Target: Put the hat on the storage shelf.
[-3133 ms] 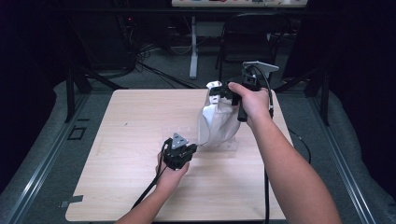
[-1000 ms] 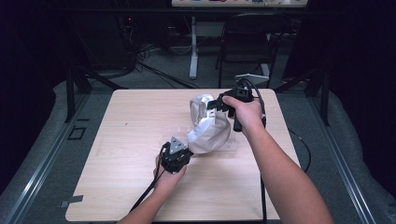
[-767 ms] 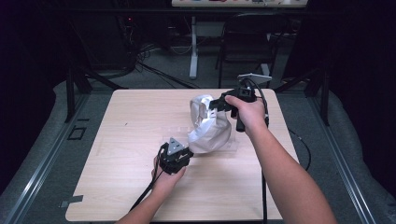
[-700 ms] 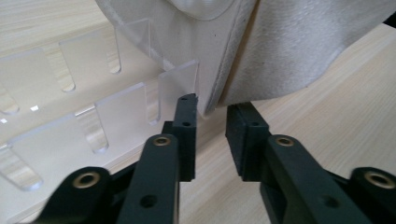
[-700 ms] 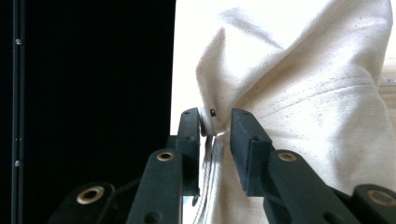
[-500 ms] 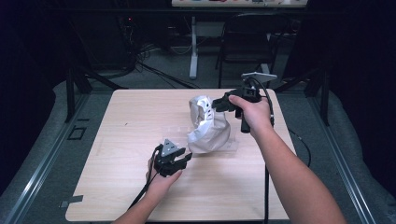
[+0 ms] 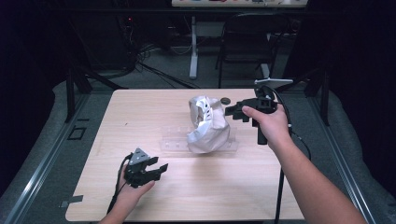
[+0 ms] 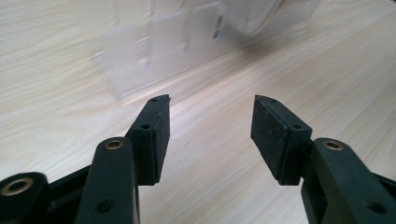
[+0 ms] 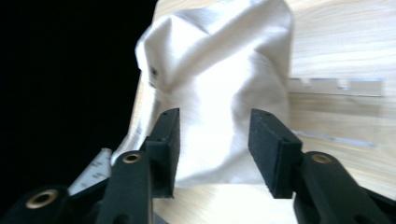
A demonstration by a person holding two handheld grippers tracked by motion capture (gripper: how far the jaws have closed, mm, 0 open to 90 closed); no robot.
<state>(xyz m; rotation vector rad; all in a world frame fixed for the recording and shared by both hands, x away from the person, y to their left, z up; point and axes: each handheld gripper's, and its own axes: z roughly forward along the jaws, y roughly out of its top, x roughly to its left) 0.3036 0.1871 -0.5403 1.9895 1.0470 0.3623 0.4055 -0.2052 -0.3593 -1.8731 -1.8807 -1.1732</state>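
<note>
The pale wooden table [image 7: 280, 196] is carrying a crumpled, silvery-white perforated bag [image 7: 208, 125], slumping on a clear flat plastic strip [image 7: 175, 143]. I'm holding my right gripper [image 7: 235, 111] wide and empty just beside it, lined up for a pinch, while my left gripper [image 7: 156, 170] is waiting, jaws apart and empty, near me.

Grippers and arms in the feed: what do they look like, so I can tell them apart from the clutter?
Both are black handheld units. Each claw has two jaws with flat dark pads and brass-coloured pivot screws. The left gripper carries a grey three-cornered plate on top, as does the right gripper. A black cable trails from each. The person's forearms are bare, no sleeves visible.
</note>
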